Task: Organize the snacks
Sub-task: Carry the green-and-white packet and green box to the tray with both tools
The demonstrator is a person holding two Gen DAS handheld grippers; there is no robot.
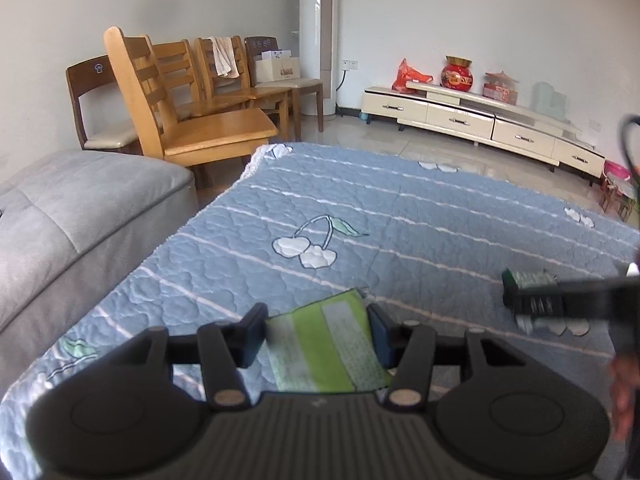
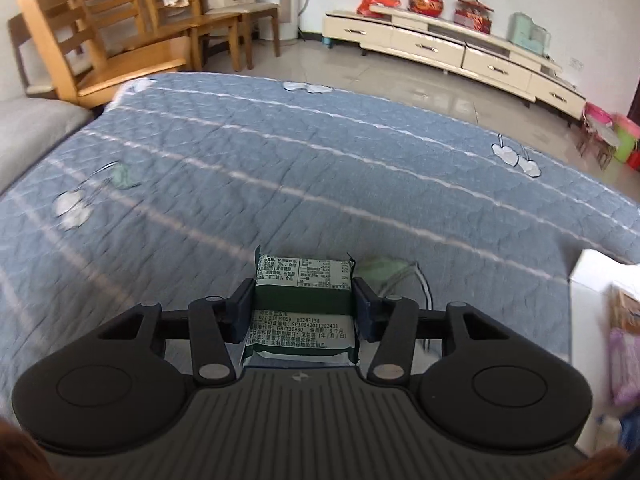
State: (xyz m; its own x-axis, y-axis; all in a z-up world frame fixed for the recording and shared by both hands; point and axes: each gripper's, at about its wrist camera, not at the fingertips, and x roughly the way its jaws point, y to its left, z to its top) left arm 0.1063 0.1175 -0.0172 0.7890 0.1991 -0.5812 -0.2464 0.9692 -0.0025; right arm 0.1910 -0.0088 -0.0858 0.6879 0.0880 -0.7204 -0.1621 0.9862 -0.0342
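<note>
Left claw point(image 1: 316, 334) pinches a light green snack packet point(image 1: 326, 348) at the lower centre of its frame, above the blue quilted surface point(image 1: 400, 216). Right claw point(image 2: 303, 306) grips a dark green snack packet point(image 2: 303, 308) at lower centre; a white box point(image 2: 592, 300) stands at the right edge.

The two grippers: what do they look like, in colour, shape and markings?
Both look the same. The left gripper and the right gripper are matt black, with a ribbed body, a small pale logo, two round discs at the sides and silver pivot pins. Angular link arms carry dark blue finger pads. A black cable loops at the right edge of the left wrist view.
</note>
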